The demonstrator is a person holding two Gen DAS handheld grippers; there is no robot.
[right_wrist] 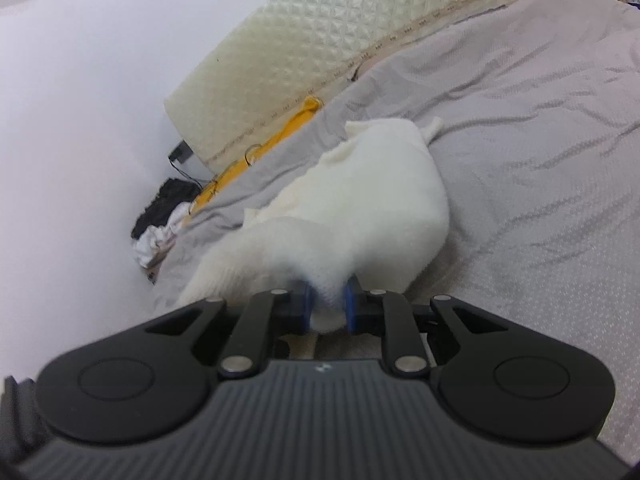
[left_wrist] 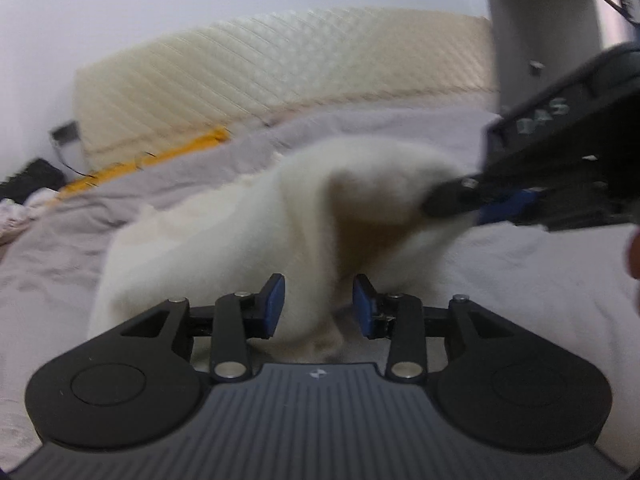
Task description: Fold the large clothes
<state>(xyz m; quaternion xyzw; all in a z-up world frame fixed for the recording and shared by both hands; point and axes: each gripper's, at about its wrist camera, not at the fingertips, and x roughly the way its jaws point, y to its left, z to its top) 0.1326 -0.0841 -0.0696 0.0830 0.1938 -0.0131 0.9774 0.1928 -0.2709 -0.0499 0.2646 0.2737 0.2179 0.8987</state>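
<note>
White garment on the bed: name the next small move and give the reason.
Probably close the left tool on the fabric between its blue pads. It stands open around a fold of the white garment, while the right tool already pinches another part and lifts it off the grey bedspread. Gripping both sides should let the fold proceed.

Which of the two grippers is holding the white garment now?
The right gripper: its blue pads pinch the white garment. The left gripper stands open, nothing clamped.

Bed (right_wrist: 540, 160) — grey cover, white garment (right_wrist: 360, 208) lying on it
</note>
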